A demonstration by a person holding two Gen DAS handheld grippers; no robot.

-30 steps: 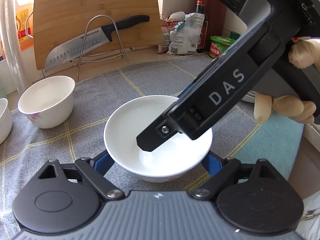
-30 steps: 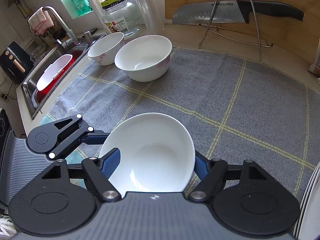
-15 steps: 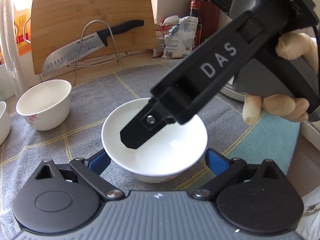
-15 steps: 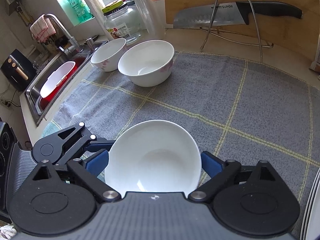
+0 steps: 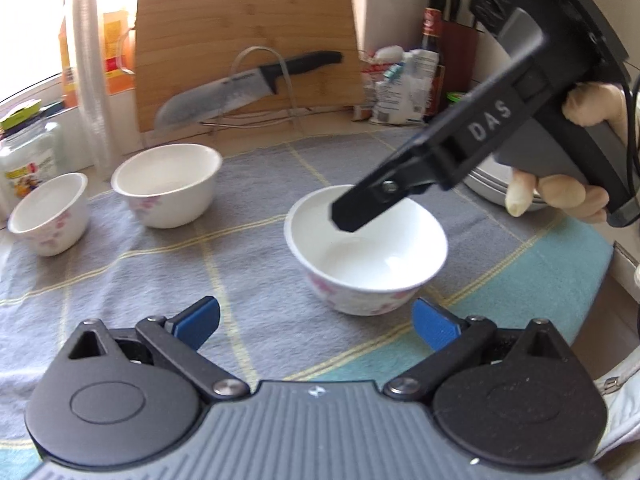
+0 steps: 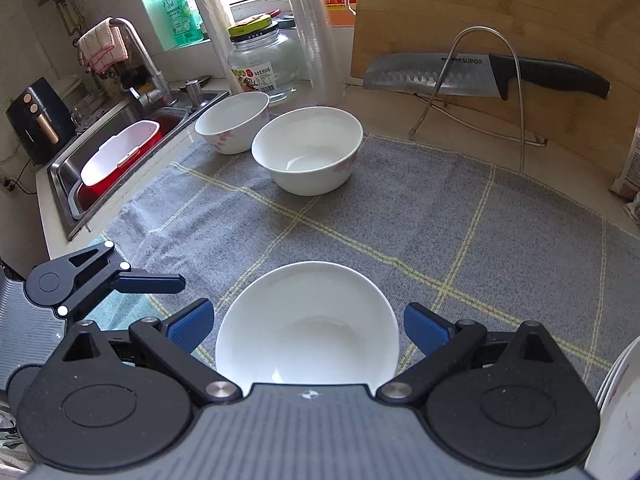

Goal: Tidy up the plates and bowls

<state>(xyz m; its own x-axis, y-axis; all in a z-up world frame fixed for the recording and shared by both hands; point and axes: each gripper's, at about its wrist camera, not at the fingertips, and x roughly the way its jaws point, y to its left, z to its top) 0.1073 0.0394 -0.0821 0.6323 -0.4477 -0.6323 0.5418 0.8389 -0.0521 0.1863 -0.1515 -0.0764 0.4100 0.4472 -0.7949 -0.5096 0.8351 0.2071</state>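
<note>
Both grippers stand released around one white porcelain bowl on a grey checked cloth.

The glossy round bowl (image 5: 366, 250), pink flowers printed on its outer wall, sits upright on the woven grey cloth (image 6: 460, 216) crossed by thin yellow lines. The left gripper (image 5: 316, 322) has just been opening; its ribbed blue pads are spread wide, nothing between them, the bowl just beyond. The right gripper (image 6: 306, 322) is spread too, its blue pads either side of the bowl's rim without pressing on it. Two more flowered white bowls (image 6: 308, 150) stand side by side near the steel sink (image 6: 64, 184). A dimpled steel knife (image 6: 480, 76) rests in a wire stand against a bamboo board (image 6: 500, 8).
</note>
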